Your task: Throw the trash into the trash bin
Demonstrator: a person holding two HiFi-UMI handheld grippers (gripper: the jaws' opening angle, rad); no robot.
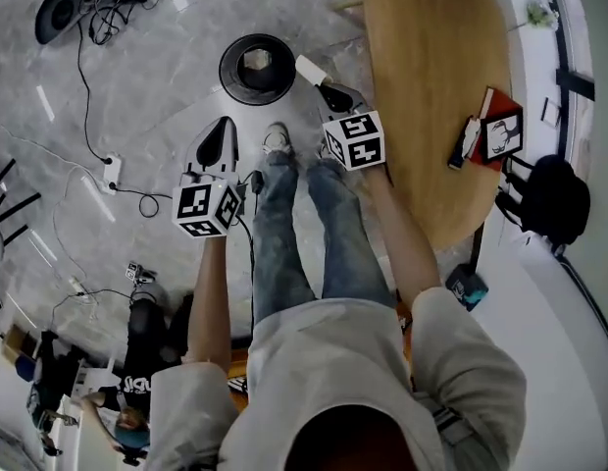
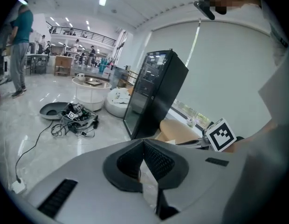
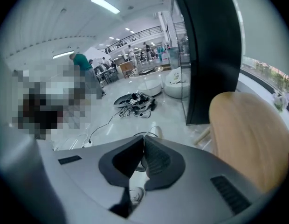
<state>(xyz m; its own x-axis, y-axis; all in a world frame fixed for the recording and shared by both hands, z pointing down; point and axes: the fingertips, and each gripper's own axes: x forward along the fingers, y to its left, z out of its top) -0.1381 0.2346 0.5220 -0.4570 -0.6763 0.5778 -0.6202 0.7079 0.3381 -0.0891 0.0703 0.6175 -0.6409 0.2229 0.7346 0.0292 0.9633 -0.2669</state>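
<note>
So the right tongs (image 1: 326,88) are clamped fully shut, with a thin white scrap of trash (image 1: 309,69) sticking out past the tips. The scrap hangs just beside the right edge of the round black trash bin (image 1: 229,71), not quite over the opening. The bin sits on the grey marble floor (image 1: 137,96) right ahead of the person's shoes, and there's something pale inside it. The left tongs (image 1: 226,126) hang near the bin's lower left, with the tips pressed together, and I can't make out anything in them. The oval light-wood worktop (image 1: 431,86) is off to the right.
</note>
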